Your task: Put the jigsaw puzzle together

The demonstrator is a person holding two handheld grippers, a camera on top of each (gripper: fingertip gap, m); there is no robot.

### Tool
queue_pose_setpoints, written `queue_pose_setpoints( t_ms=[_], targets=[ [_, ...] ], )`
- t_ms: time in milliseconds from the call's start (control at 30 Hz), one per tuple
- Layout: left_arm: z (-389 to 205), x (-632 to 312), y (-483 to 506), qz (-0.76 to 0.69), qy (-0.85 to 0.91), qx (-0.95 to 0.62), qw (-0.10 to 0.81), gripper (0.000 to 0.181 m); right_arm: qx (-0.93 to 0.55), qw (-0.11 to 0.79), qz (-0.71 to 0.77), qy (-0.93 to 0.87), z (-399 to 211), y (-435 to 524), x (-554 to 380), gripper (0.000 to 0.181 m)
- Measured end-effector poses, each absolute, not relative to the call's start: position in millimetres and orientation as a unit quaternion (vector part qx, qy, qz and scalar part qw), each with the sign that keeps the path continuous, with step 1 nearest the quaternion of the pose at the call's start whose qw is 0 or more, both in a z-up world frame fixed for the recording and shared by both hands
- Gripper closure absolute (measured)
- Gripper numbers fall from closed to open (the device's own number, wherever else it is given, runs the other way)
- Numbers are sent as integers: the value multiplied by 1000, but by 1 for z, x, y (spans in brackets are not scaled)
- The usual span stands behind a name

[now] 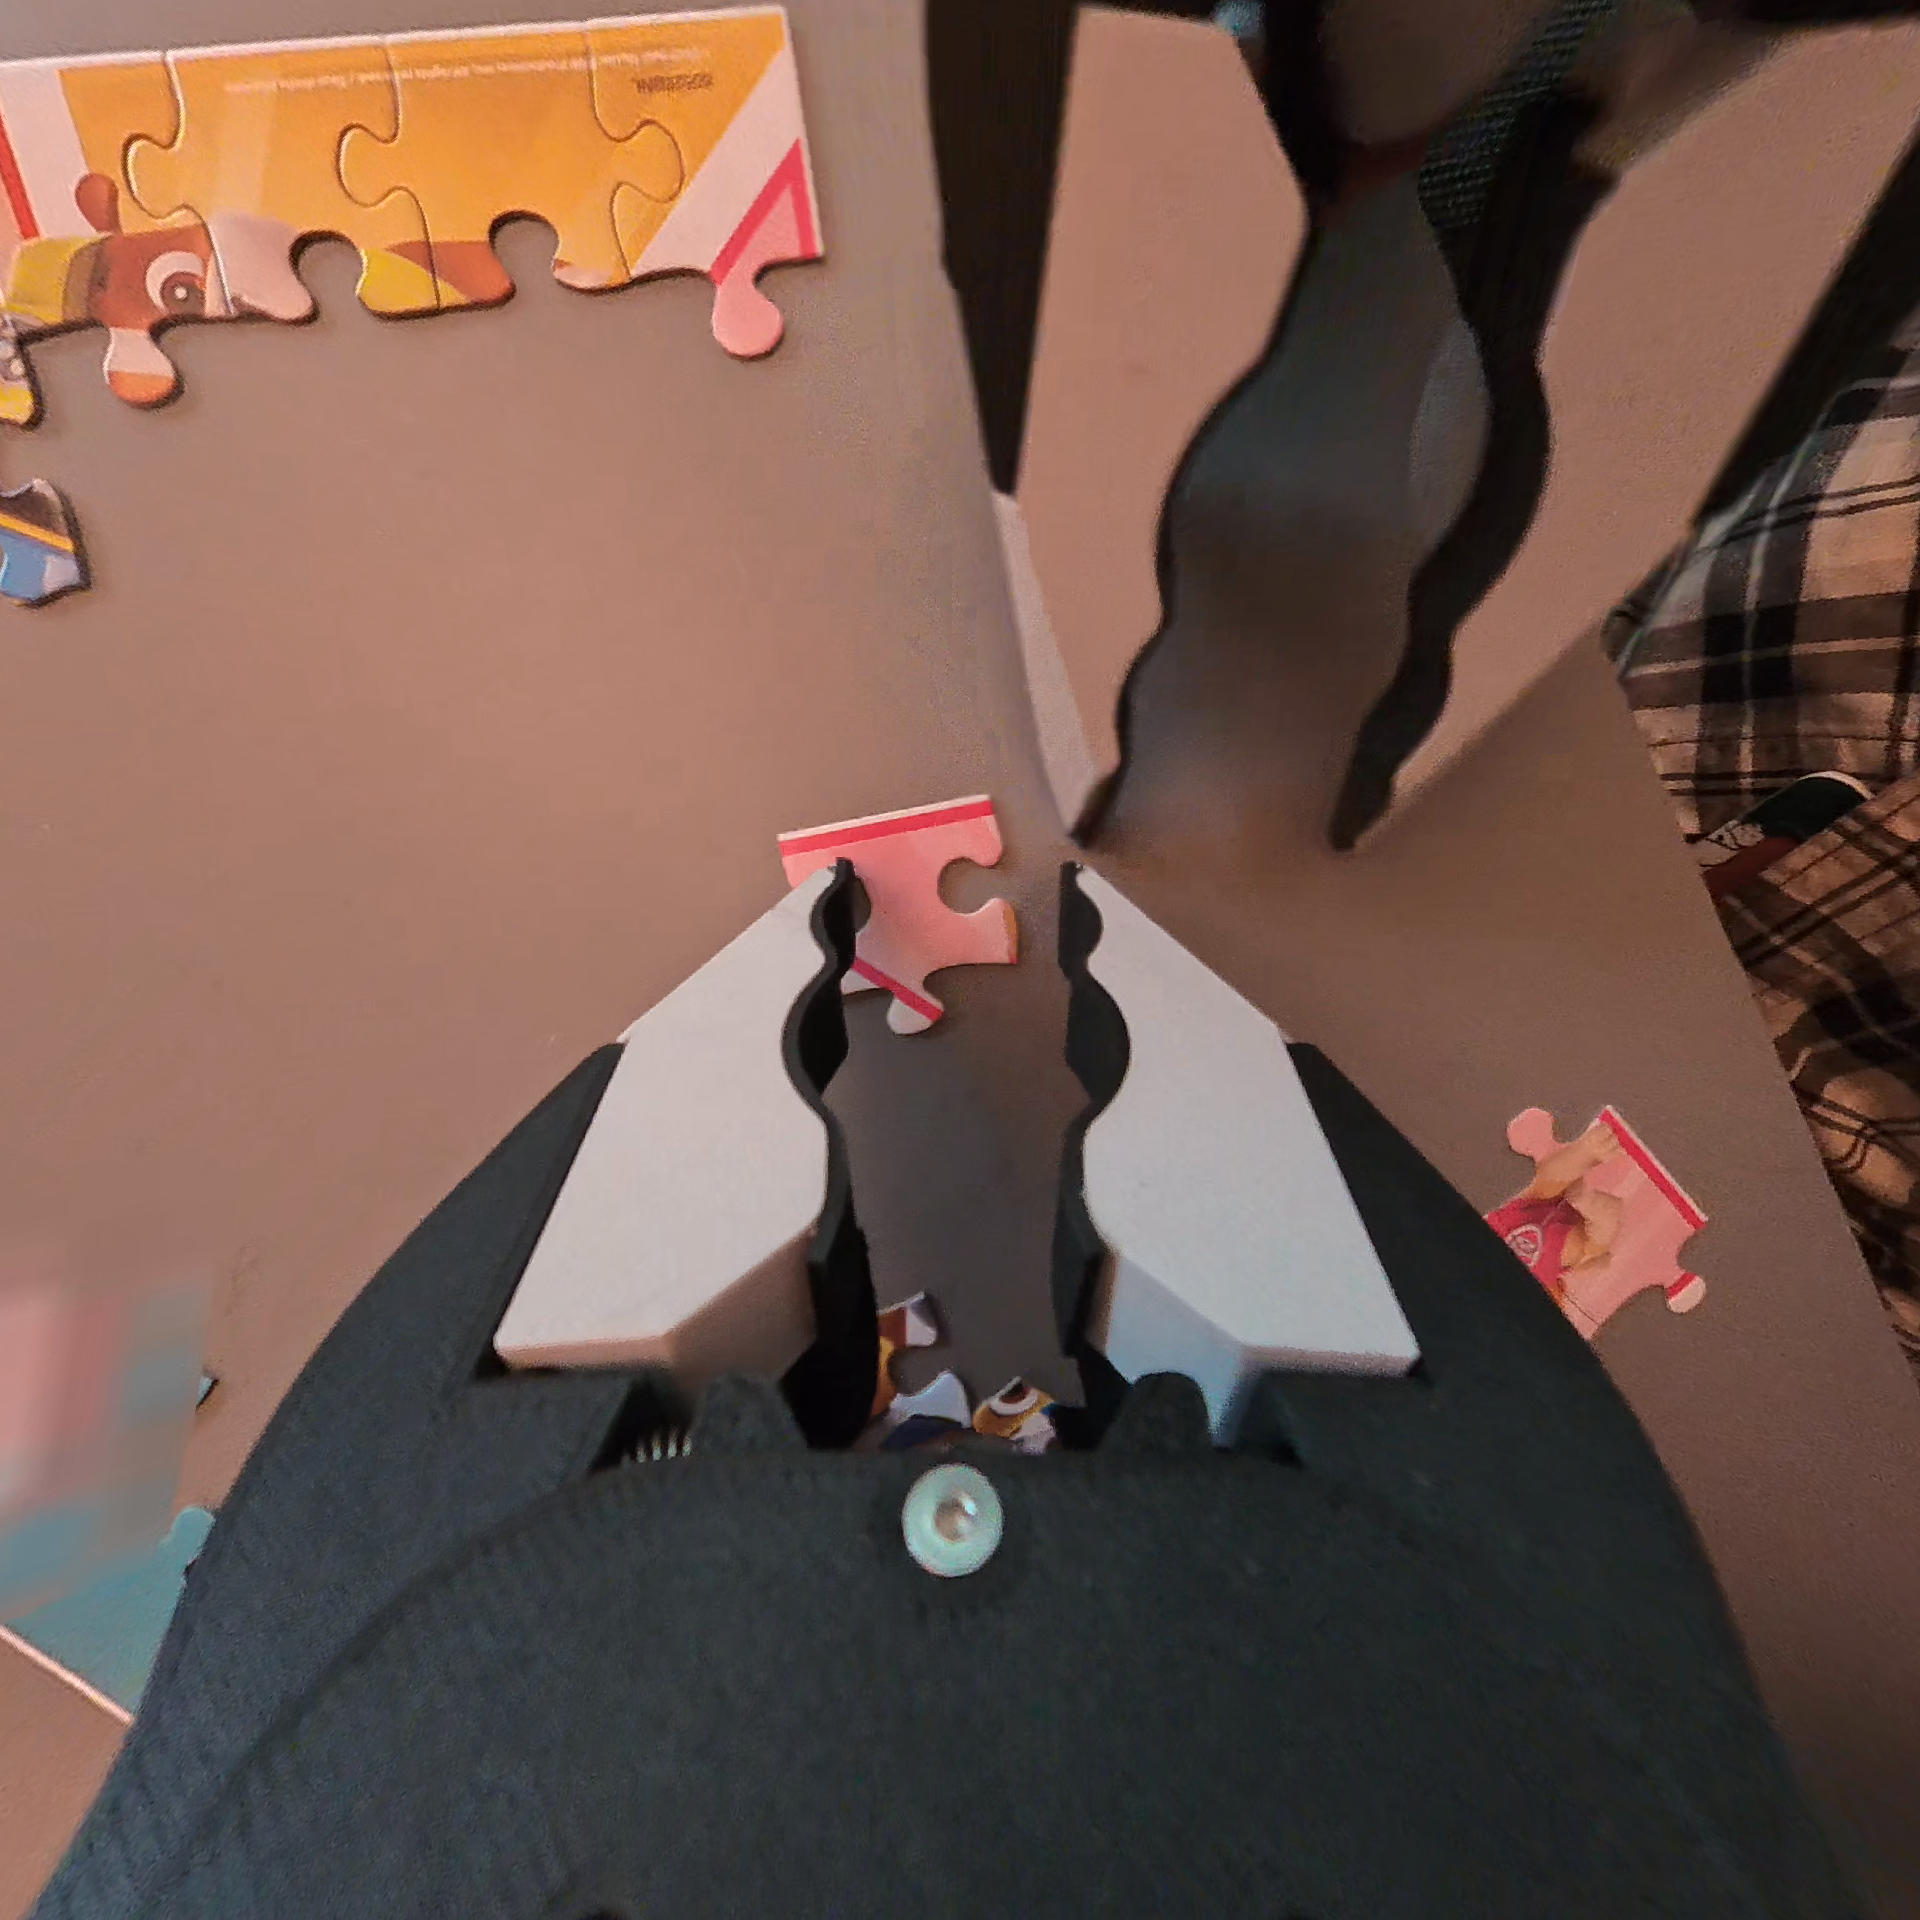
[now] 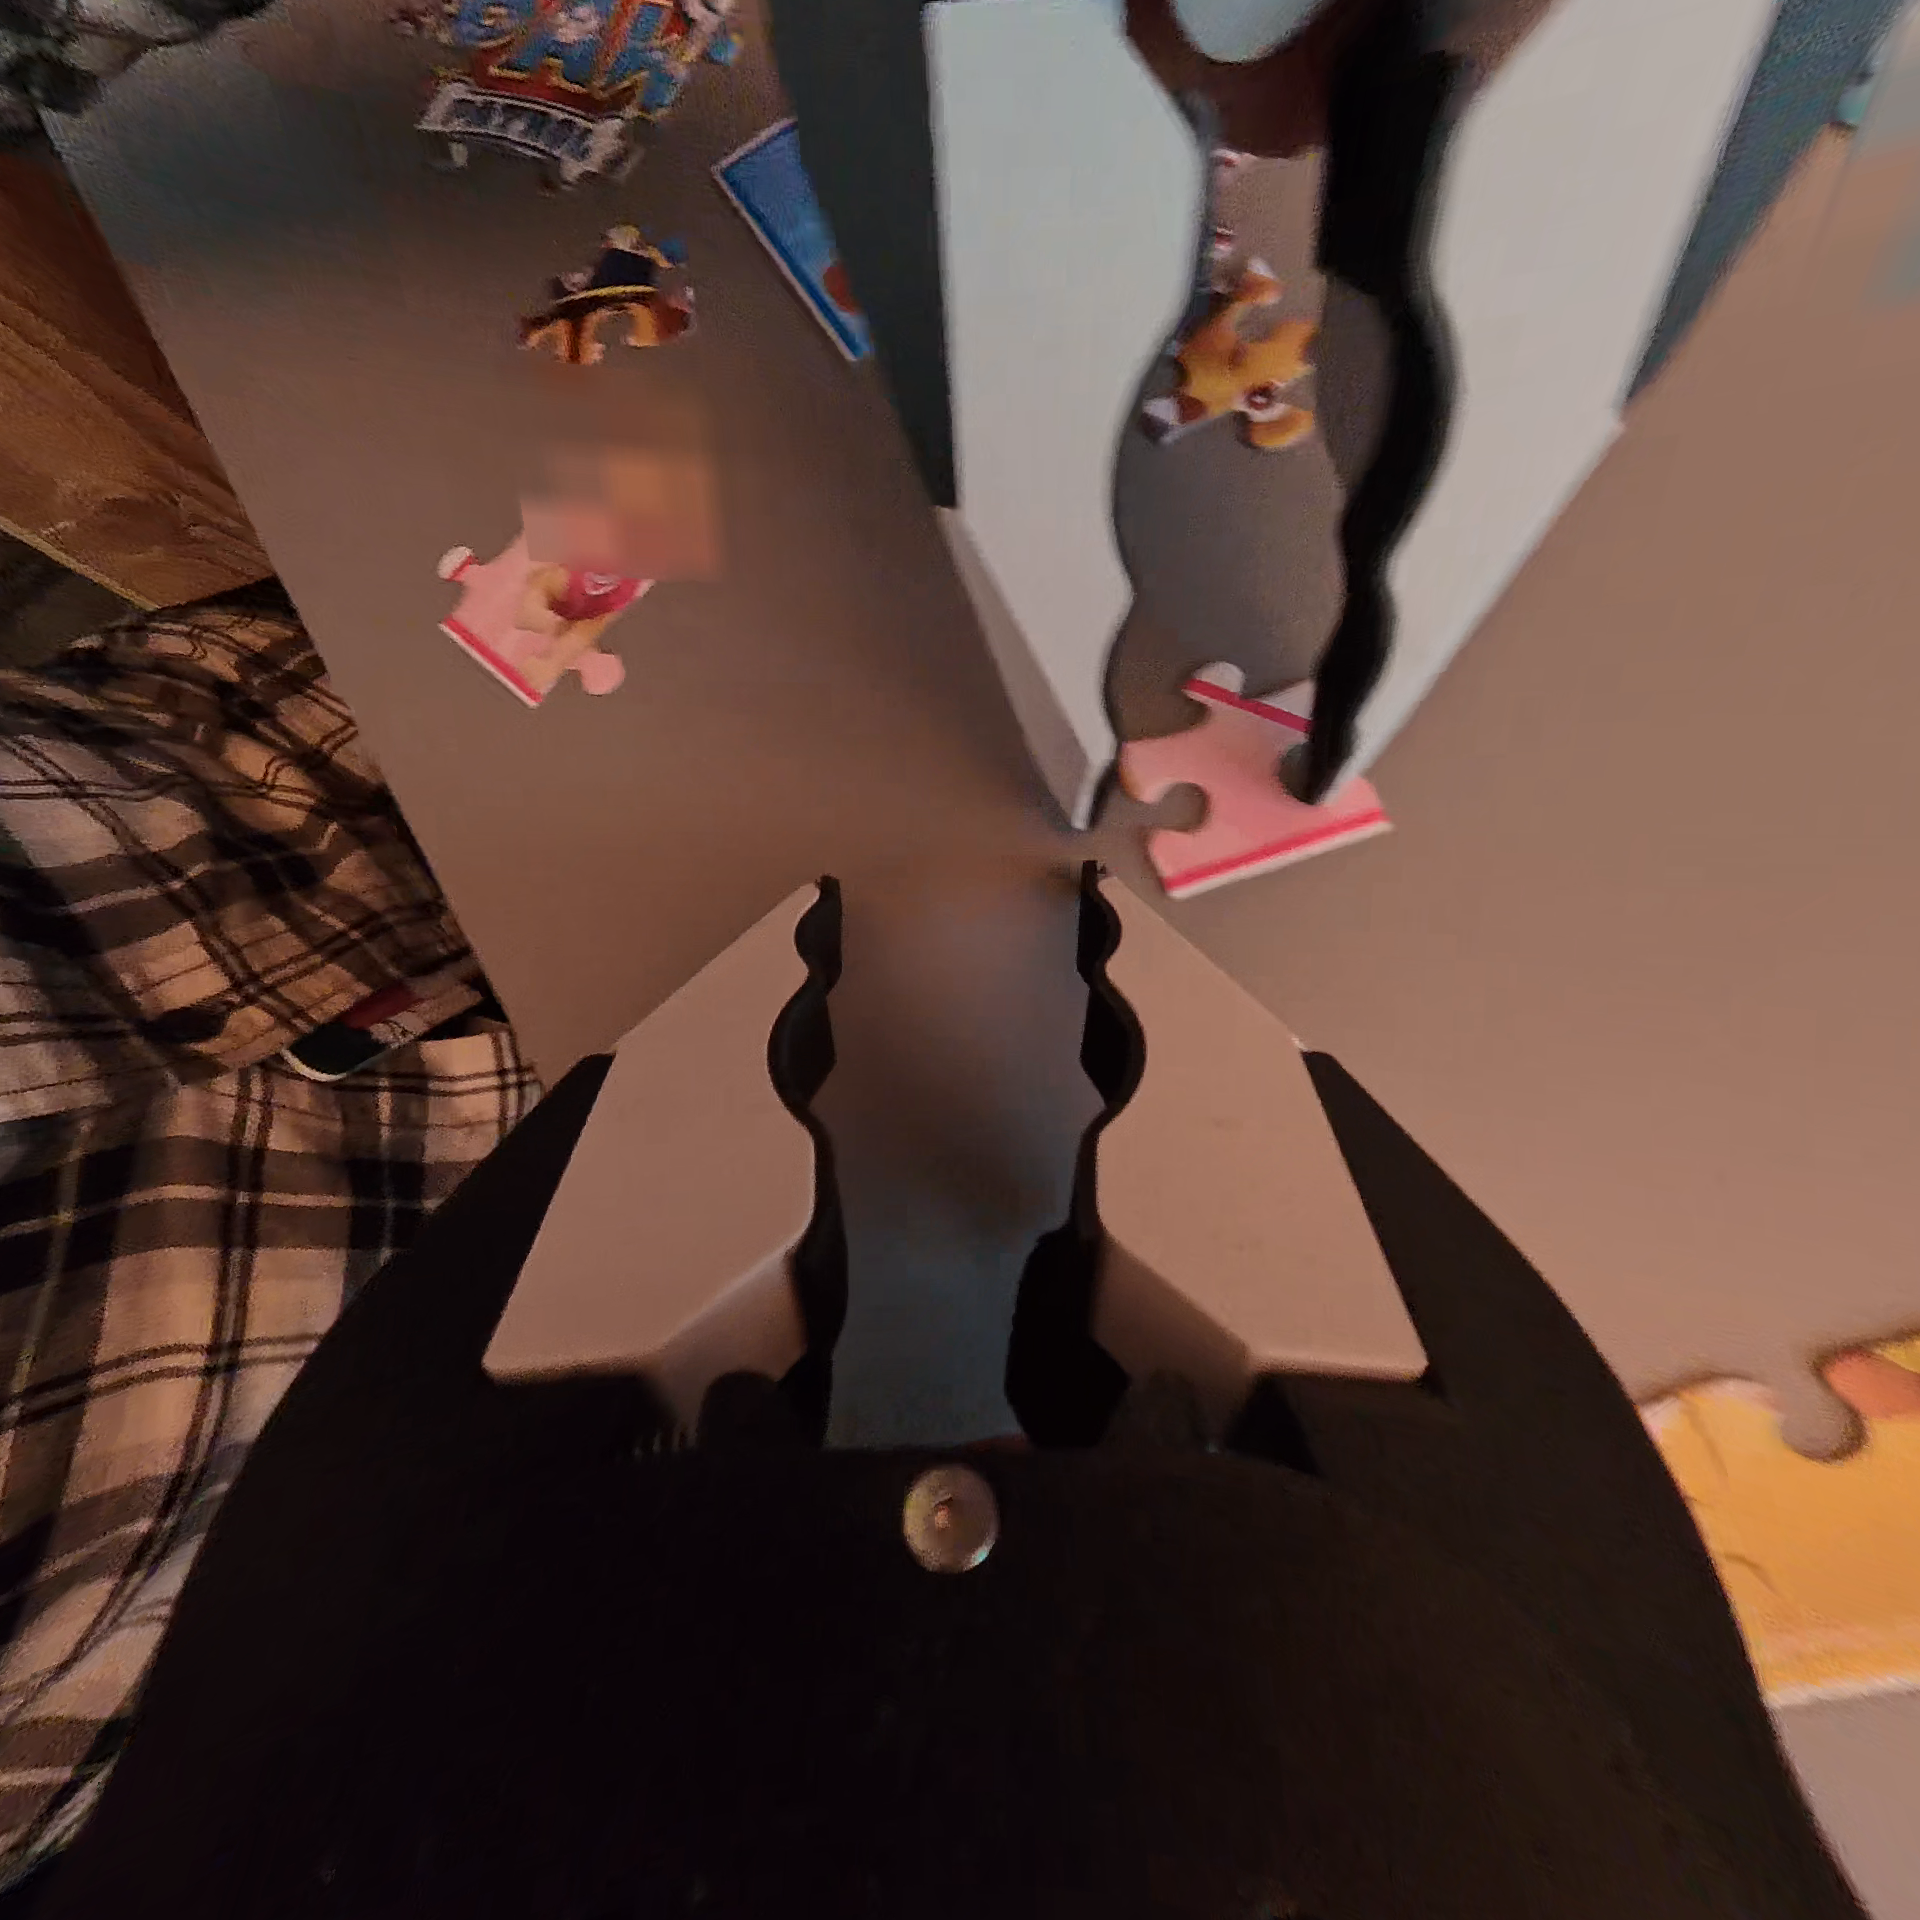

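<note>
Here both tongs stand wide, with nothing between their fingers. The left gripper [image 1: 956, 868] hangs over the grey table [image 1: 468, 779], and its left fingertip overlaps a loose pink puzzle piece [image 1: 914, 914] with a red stripe along one edge. In the right wrist view that same pink puzzle piece [image 2: 1247, 800] lies flat on the table, with one finger of the left gripper over its edge; whether it touches I cannot tell. The right gripper [image 2: 956, 883] points at bare table just beside that piece, and its tips come close to those of the left gripper.

The joined strip of orange pieces [image 1: 416, 177] lies at the far left of the left wrist view, well apart from the pink piece. A second pink piece with a pup picture [image 1: 1600, 1226] lies to the right near the table edge. Other loose pieces [image 2: 608, 301] are scattered farther off. A plaid sleeve [image 2: 208, 831] shows at the table's side
</note>
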State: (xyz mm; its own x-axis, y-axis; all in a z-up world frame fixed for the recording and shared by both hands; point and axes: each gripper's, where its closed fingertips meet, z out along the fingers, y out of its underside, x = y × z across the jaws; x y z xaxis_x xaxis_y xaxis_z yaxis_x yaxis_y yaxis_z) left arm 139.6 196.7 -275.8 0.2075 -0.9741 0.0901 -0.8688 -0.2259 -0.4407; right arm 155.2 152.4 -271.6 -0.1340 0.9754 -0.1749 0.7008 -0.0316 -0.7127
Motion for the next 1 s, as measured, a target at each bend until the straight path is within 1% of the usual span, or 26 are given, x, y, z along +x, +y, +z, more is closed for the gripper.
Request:
queue_pose_setpoints(
  t_ms=[100,200,267,467,633,767,867,967,1000],
  targets=[
    [-276,146,188,-180,613,-755,146,143,-617,203,356,-672,-269,135,159,139],
    [-276,155,176,-184,626,-744,147,144,-622,244,329,-667,-263,143,175,141],
    [-276,164,167,-193,639,-730,147,146,-617,262,314,-673,-262,144,187,133],
    [-277,189,143,-211,687,-681,138,152,-556,291,270,-730,-272,120,214,124],
    [-277,204,123,-224,715,-651,122,155,-503,351,201,-764,-275,116,218,129],
    [-274,199,122,-200,715,-656,132,151,-504,386,190,-749,-272,113,218,136],
    [-271,189,129,-214,676,-690,144,148,-505,395,168,-749,-276,111,214,134],
    [-275,186,126,-237,646,-712,139,149,-503,384,152,-759,-284,105,208,133],
    [-275,186,124,-236,645,-713,142,150,-506,380,150,-760,-287,104,207,130]
  ],
)
